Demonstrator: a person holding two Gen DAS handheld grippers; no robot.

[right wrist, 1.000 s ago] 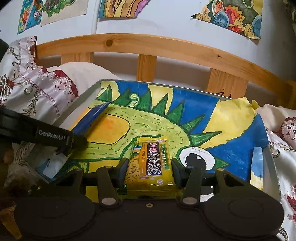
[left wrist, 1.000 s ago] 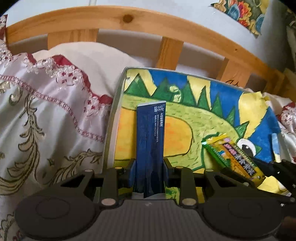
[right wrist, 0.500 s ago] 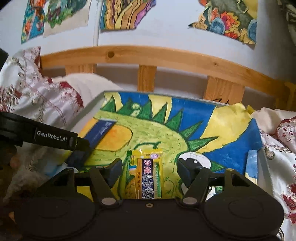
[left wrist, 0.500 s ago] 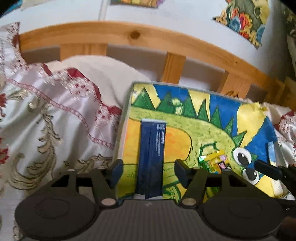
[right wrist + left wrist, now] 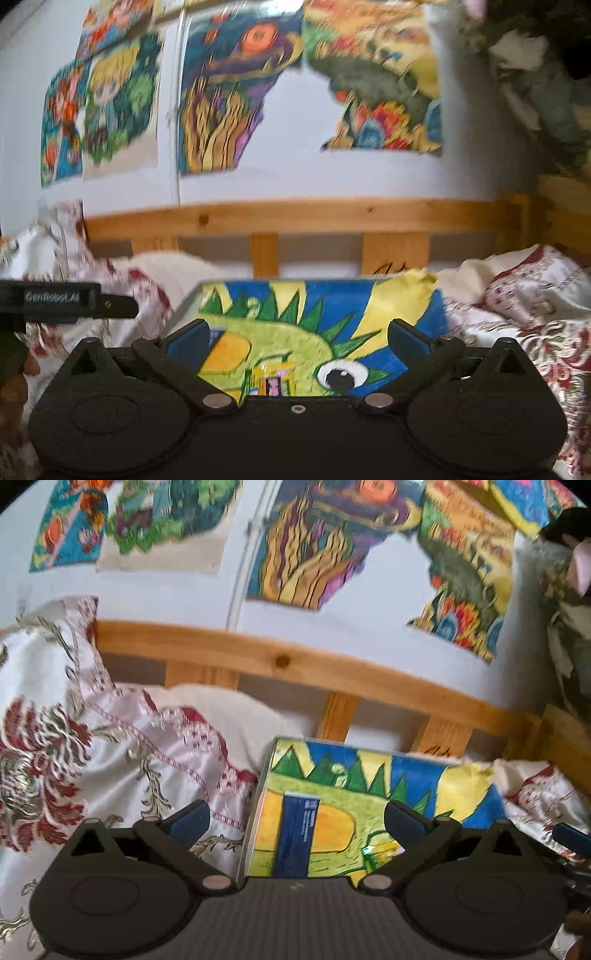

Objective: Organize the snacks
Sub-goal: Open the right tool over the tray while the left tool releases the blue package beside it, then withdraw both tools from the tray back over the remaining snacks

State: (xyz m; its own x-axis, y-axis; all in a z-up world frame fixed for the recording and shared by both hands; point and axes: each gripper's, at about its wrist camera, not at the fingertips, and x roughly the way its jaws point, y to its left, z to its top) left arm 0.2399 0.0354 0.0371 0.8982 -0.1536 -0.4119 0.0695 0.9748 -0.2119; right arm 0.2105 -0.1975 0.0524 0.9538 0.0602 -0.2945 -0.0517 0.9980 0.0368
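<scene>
Leaving my left gripper (image 5: 297, 821) and right gripper (image 5: 298, 339) just spread wide, empty — dark blue flat packet (image 5: 297, 836) and yellow snack bar (image 5: 275, 380) lie released on the dinosaur-painted tray (image 5: 465, 794).

Left gripper (image 5: 297, 818) spread wide, jaws just opened, nothing pressed between the pads, pointing somewhat downward. Right gripper (image 5: 298, 338) likewise spread wide, jaws just opened, pads clear of any object, tilted a little down. Left gripper's finger (image 5: 92, 304) visible at the left edge of the right wrist view, level with the right one
</scene>
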